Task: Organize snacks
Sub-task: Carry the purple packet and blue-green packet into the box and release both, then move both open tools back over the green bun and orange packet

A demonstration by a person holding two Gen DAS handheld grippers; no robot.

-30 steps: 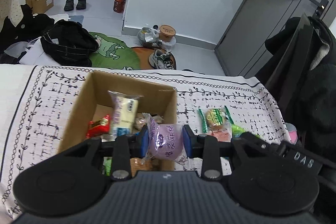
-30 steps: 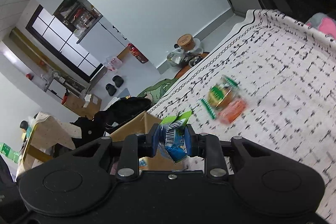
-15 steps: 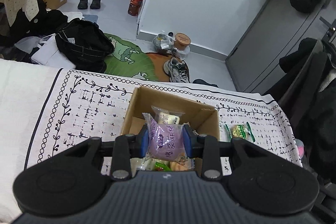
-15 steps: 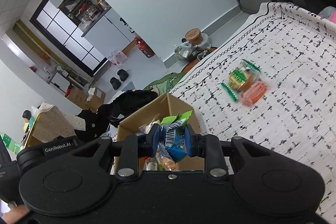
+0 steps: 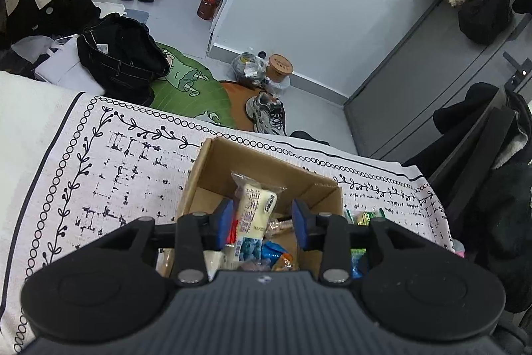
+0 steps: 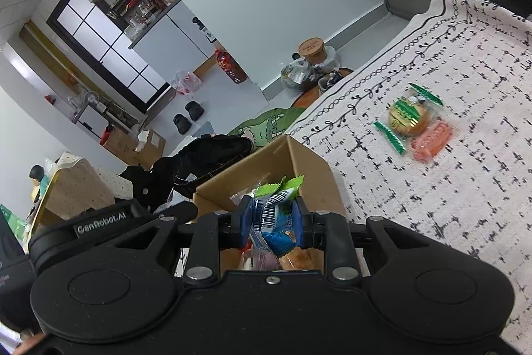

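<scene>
— What's the surface and the room like?
— I see a tabletop (image 5: pixel 109 175) under a white cloth with black vine borders. Past its edge lie a green rug (image 5: pixel 186 88), a sneaker (image 5: pixel 266 113), dark clothes (image 5: pixel 123 59) and a grey cabinet (image 5: pixel 415 82).
— And the box?
— The box (image 5: pixel 259 168) stands open on the cloth, holding a pale packet (image 5: pixel 256 212) upright among other wrappers. My left gripper (image 5: pixel 262 220) hangs over it, fingers spread wide, nothing clamped between them. My right gripper (image 6: pixel 272 218) is over the box too, fingers pinching a blue snack (image 6: pixel 274 222) with a green top.
— Anything outside it?
— A green-and-gold snack (image 6: pixel 407 118) touching an orange one (image 6: pixel 432 138) on the cloth, well apart from the box.
</scene>
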